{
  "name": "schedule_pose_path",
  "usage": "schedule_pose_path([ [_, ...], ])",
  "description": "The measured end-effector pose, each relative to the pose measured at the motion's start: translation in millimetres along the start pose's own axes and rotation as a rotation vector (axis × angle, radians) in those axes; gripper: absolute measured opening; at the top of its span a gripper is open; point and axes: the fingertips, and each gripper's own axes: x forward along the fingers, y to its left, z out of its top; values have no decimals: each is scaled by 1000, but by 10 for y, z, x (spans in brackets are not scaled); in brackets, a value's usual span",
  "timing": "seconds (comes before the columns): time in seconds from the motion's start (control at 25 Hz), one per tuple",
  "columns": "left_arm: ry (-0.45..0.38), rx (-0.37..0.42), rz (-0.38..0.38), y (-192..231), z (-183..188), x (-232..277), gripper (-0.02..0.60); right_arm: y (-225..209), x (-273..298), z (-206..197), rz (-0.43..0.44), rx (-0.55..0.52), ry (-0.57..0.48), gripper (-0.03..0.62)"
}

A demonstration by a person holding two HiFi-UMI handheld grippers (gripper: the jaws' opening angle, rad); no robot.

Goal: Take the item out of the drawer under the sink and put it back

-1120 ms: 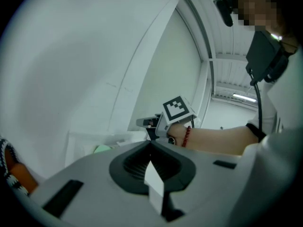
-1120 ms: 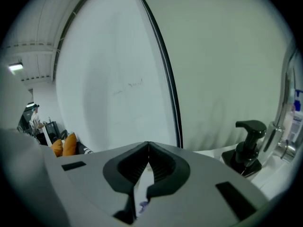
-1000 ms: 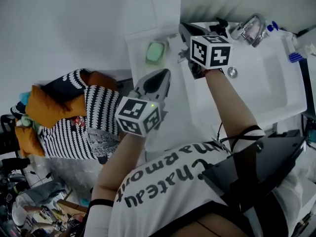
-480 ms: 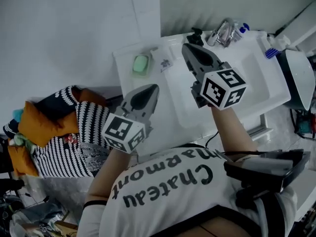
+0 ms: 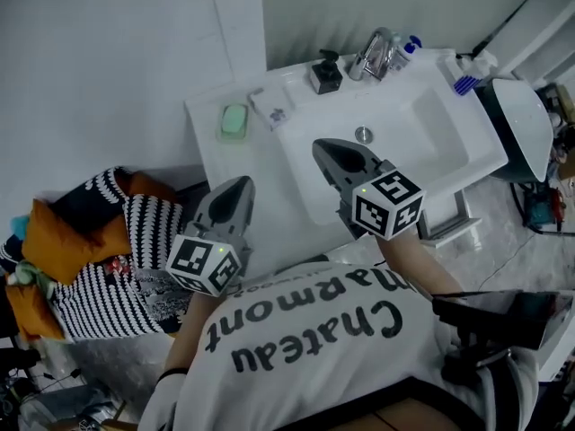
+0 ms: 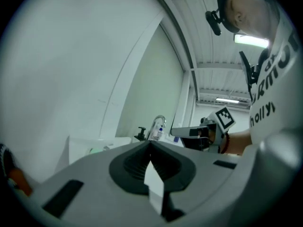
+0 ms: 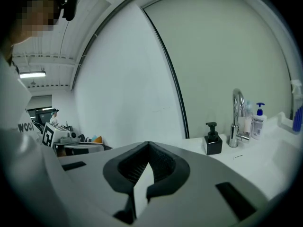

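Entry, 2 grippers, both empty. Left gripper [image 5: 235, 191]: fingers [image 6: 131, 167] together, nothing between them, now over the front-left corner of the sink surface [image 5: 211, 155], drawn a little nearer my chest than 1 second ago. Right gripper [image 5: 331, 153]: fingers [image 7: 124, 168] together, nothing held; 1 second ago it was up at the back of the basin [image 5: 422, 124] beside the faucet [image 5: 375, 52], now it hangs over the basin's front edge, well apart from the faucet. Fixed stock on top, untouched: black soap dispenser [image 5: 325, 74], green soap bar [image 5: 234, 120], blue-capped pump bottle [image 5: 411, 43]. Striped cloth heap [image 5: 135, 241] on the floor to my left. Task's item: not visible in any view; I presume it is in the drawer under the sink, which is also out of view below the rim. My reading: both hands are backing off the top to get down to the drawer front, so taking the item out has not begun.
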Motion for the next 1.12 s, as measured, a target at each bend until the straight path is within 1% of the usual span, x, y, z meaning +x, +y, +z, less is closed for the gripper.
schedule_pose_path([
  [0.2,22,-54,44,63,-175,-78,8,-38,-143,-172,-23,15,23,11],
  [0.4,40,-63,49,-33,-229,-91,8,-106,-211,-224,-34,14,29,11],
  [0.64,-5,-122,83,9,-168,-127,8,-172,-227,-170,-37,2,24,11],
  [1.12,-7,-120,93,-34,-171,-131,8,-194,-266,-173,-39,-9,13,11],
])
